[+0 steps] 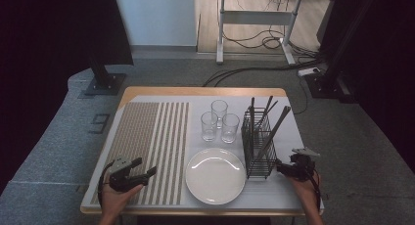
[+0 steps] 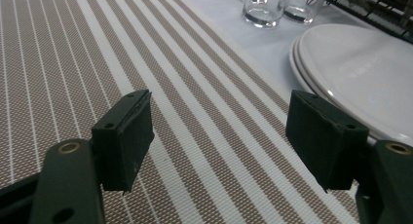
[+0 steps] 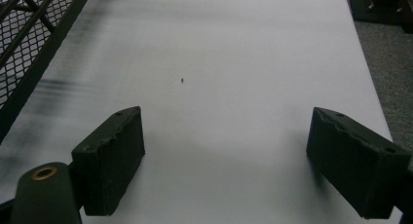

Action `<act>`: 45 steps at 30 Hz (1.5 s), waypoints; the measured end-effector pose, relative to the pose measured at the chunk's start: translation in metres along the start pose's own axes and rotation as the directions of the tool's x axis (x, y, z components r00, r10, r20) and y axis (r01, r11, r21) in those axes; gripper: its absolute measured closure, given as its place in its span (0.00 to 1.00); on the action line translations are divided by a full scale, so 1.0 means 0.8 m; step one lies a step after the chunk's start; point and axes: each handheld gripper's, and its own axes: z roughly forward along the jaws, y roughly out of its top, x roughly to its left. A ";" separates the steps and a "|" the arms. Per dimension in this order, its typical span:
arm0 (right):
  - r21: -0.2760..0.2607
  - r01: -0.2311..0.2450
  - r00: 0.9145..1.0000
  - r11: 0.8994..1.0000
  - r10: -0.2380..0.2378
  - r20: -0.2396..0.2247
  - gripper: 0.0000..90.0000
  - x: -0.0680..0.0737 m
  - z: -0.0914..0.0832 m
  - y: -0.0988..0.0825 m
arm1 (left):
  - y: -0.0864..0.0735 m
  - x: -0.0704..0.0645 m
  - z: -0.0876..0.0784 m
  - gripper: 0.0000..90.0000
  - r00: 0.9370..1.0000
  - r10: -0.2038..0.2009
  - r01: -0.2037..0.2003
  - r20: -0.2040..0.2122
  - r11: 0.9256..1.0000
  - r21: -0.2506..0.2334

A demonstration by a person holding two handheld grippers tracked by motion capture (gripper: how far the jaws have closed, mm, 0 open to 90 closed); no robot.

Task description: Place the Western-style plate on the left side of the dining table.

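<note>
My left gripper (image 1: 145,167) rests low over a brown and white striped placemat (image 1: 147,137) at the table's near left, open with nothing between its jaws (image 2: 219,121). To its right lies a white plate (image 1: 215,175), whose rim (image 2: 341,73) looks doubled in the left gripper view. My right gripper (image 1: 288,165) sits at the near right beside a black wire basket (image 1: 258,146), open and empty (image 3: 229,131) over bare white table cover (image 3: 219,48).
Three clear glasses (image 1: 219,120) stand behind the plate, their bases (image 2: 263,12) ahead of the left gripper. The basket (image 3: 29,44) holds several long dark sticks (image 1: 274,124). The table's right edge (image 3: 375,102) lies close to the right gripper.
</note>
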 end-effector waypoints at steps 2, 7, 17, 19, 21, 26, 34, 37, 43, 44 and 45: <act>-0.001 0.000 1.000 1.000 0.000 -0.001 0.16 0.000 0.000 0.000 | 0.001 -0.003 -0.001 0.26 1.000 0.004 -0.004 0.007 1.000 -0.015; -0.022 -0.017 1.000 1.000 0.017 0.000 0.21 -0.001 -0.003 -0.001 | 0.004 -0.012 0.003 0.26 0.999 0.013 -0.012 0.036 1.000 -0.015; -0.070 -0.021 0.999 0.997 0.019 -0.030 0.22 0.001 -0.030 -0.012 | 0.014 -0.032 0.015 0.27 0.996 0.051 -0.052 0.079 0.998 0.021; -0.083 -0.023 0.999 0.996 0.020 -0.033 0.22 0.002 -0.035 -0.013 | 0.017 -0.035 0.018 0.27 0.996 0.049 -0.052 0.081 0.998 0.024; -0.090 -0.022 0.999 0.996 0.019 -0.038 0.22 0.004 -0.042 -0.014 | 0.019 -0.036 0.020 0.28 0.996 0.045 -0.048 0.082 0.999 0.025; -0.104 -0.016 0.997 0.994 0.008 -0.080 0.23 0.015 -0.057 -0.016 | 0.026 -0.047 0.030 0.29 0.995 0.026 -0.030 0.101 0.999 0.037; -0.106 0.038 0.992 0.994 -0.050 -0.117 0.28 0.042 -0.077 -0.030 | 0.030 -0.061 0.042 0.29 0.992 0.033 -0.040 0.124 0.998 0.056; -0.092 0.024 0.992 0.995 -0.035 -0.120 0.24 0.044 -0.082 -0.030 | 0.030 -0.062 0.043 0.29 0.991 0.031 -0.039 0.127 0.998 0.057; -0.086 0.026 0.989 0.996 -0.038 -0.146 0.24 0.047 -0.089 -0.037 | 0.028 -0.064 0.041 0.29 0.991 0.029 -0.037 0.130 0.998 0.056; -0.081 0.034 0.987 0.996 -0.047 -0.156 0.24 0.050 -0.093 -0.040 | 0.028 -0.064 0.042 0.29 0.991 0.029 -0.037 0.131 0.998 0.058; -0.081 0.034 0.987 0.996 -0.047 -0.156 0.24 0.050 -0.093 -0.040 | 0.027 -0.065 0.042 0.29 0.991 0.029 -0.037 0.132 0.998 0.059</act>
